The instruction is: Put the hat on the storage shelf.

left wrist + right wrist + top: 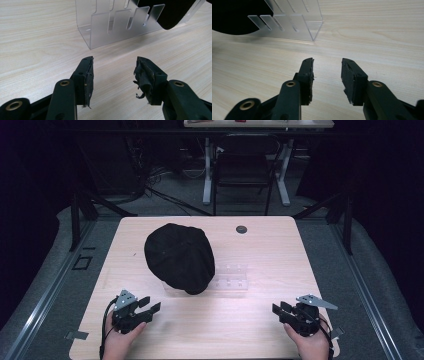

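Observation:
A black cap (180, 257) rests on a clear plastic rack (230, 277) in the middle of the light wooden table (210, 325). My left gripper (150, 306) sits low at the near left, jaws apart with nothing between them, pointing toward the rack. In the left gripper view the gripper (113, 72) faces the rack (117, 25) and the cap's edge (170, 12). At the near right, my right gripper (278, 309) is open and empty. In its own view the right gripper (327, 70) faces the rack (294, 22) with the cap (234, 17) at upper left.
A small dark round grommet (241, 229) sits near the table's far edge. A black chair (243, 170) and white desk legs (207, 170) stand beyond the table. Bare wood lies between the two grippers along the front edge.

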`<state>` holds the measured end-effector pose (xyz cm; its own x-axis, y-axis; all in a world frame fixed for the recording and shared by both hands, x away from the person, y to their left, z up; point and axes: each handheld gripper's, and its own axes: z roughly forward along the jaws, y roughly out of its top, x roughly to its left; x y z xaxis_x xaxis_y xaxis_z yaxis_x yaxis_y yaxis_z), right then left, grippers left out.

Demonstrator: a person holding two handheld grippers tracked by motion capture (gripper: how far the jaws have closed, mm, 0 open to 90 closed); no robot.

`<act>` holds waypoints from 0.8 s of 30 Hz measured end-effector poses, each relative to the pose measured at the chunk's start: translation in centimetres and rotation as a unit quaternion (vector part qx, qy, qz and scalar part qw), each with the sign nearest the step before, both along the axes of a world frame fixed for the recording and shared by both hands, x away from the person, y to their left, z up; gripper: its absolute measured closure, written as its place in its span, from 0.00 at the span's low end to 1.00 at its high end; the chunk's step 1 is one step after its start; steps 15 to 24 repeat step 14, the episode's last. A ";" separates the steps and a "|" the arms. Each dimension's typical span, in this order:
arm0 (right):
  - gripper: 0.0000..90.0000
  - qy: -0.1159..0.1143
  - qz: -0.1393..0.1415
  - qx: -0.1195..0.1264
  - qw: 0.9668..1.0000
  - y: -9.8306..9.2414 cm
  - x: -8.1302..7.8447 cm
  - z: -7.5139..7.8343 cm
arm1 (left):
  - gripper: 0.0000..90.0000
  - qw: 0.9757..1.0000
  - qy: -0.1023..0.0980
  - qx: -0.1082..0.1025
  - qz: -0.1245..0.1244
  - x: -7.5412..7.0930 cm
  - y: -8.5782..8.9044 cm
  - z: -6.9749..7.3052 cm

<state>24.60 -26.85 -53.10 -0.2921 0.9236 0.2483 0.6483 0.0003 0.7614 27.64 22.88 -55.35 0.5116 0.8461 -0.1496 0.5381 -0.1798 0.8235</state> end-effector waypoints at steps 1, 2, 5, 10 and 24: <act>0.67 0.000 0.000 0.000 1.000 0.0 0.0 0.0 | 0.55 1.000 0.000 0.000 0.000 0.0 0.0 0.0; 0.67 -0.009 -0.009 0.004 1.000 -0.2 -0.2 -0.6 | 0.55 1.000 0.001 -0.001 -0.001 -0.1 -0.1 0.0; 0.66 -0.014 -0.014 -0.005 1.000 -0.3 -0.4 -1.3 | 0.54 1.000 -0.002 0.004 -0.007 -0.1 -0.2 0.0; 0.64 -0.021 -0.016 -0.002 1.000 -0.7 -0.3 -1.8 | 0.54 1.000 -0.004 0.007 -0.013 0.0 -0.6 -0.1; 0.62 -0.022 -0.018 0.019 0.999 -1.1 -0.1 -2.1 | 0.54 1.000 -0.005 0.007 -0.014 -0.1 -0.8 -0.2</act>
